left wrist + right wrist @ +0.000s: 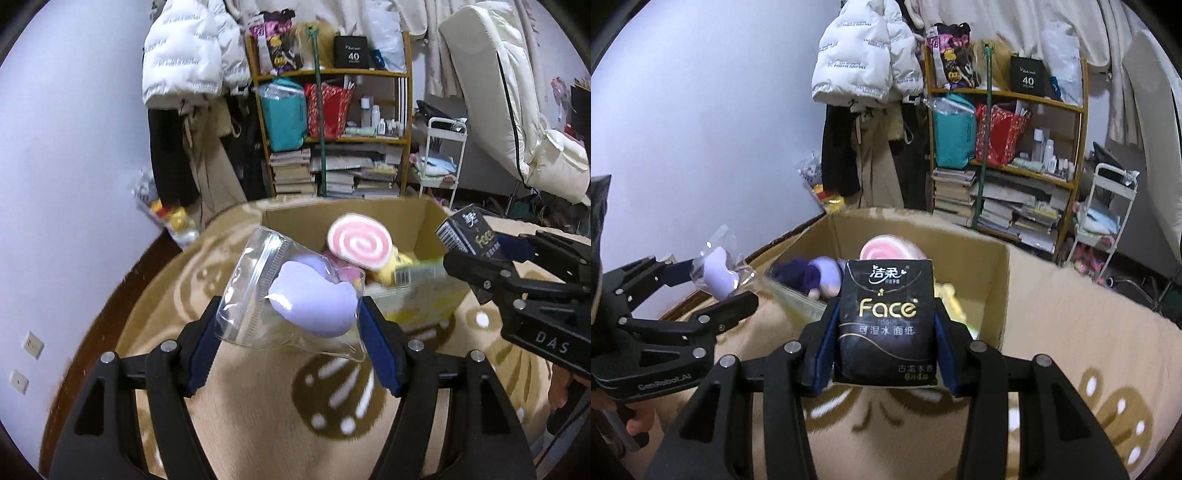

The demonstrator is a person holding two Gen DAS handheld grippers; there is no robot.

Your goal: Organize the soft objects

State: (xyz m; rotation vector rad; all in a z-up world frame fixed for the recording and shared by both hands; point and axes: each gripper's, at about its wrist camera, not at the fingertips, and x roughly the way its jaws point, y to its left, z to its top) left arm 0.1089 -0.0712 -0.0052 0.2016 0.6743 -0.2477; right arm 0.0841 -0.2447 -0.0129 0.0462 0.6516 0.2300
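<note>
Clamped between the blue pads of the right gripper [886, 354], its jaws closed on both sides, the black tissue pack [886, 321] hung upright just short of the cardboard box [997, 291], seemingly lined up to drop inside. At nine o'clock the left gripper [288, 325] pinched a clear zip bag [258, 291] holding a lilac sponge [314, 306], likely bound for the same box, where a pink swirl plush [360, 245] and a purple doll [812, 275] already lay. Beneath was a beige patterned rug [332, 402]; a cluttered shelf [332, 110] stood at twelve o'clock.
</note>
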